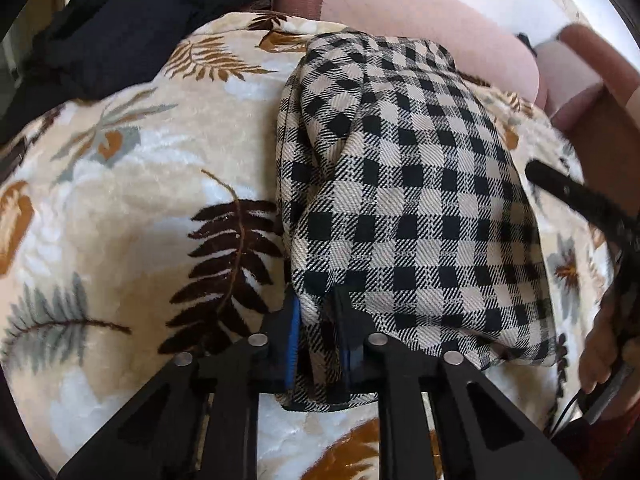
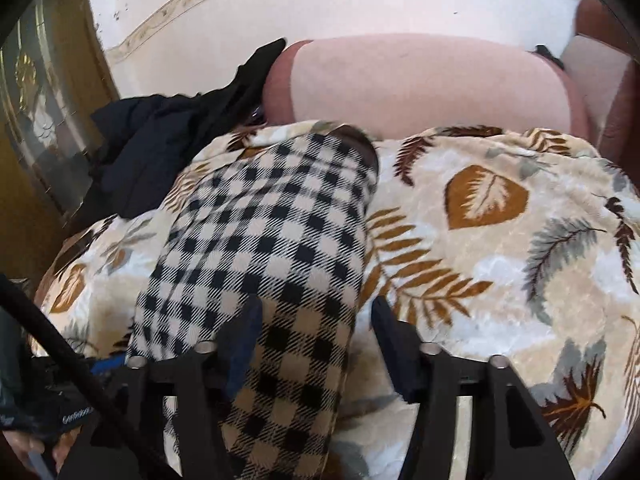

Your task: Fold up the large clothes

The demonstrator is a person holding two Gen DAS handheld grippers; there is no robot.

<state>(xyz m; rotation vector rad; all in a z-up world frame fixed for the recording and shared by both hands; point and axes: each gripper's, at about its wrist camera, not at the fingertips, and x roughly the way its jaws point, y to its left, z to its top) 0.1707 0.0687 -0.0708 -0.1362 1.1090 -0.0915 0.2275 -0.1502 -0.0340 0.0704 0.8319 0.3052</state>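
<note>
- The checked garment lies folded into a long narrow bundle on the leaf-print blanket, running from the near edge toward the far side.
- The left gripper is clamped on the near-left corner of that bundle; cloth fills the gap between its blue pads.
- The right gripper stands over the near-right edge with its jaws apart. Cloth lies between them, but the right finger is clear of it, so nothing is gripped there.
- With only one corner pinched, lifting now would likely let the layers slide and the fold fall open on the right side.
- The thick bunch in the left jaws may hold only the top layers; the lower ones could stay behind.
- The soft, plush blanket could get caught by the right finger if it closes low.
- A dark pile of clothes sits far left, near the bundle's far end, and a pink cushion lies just beyond; both limit room for moving the bundle farther.
</note>
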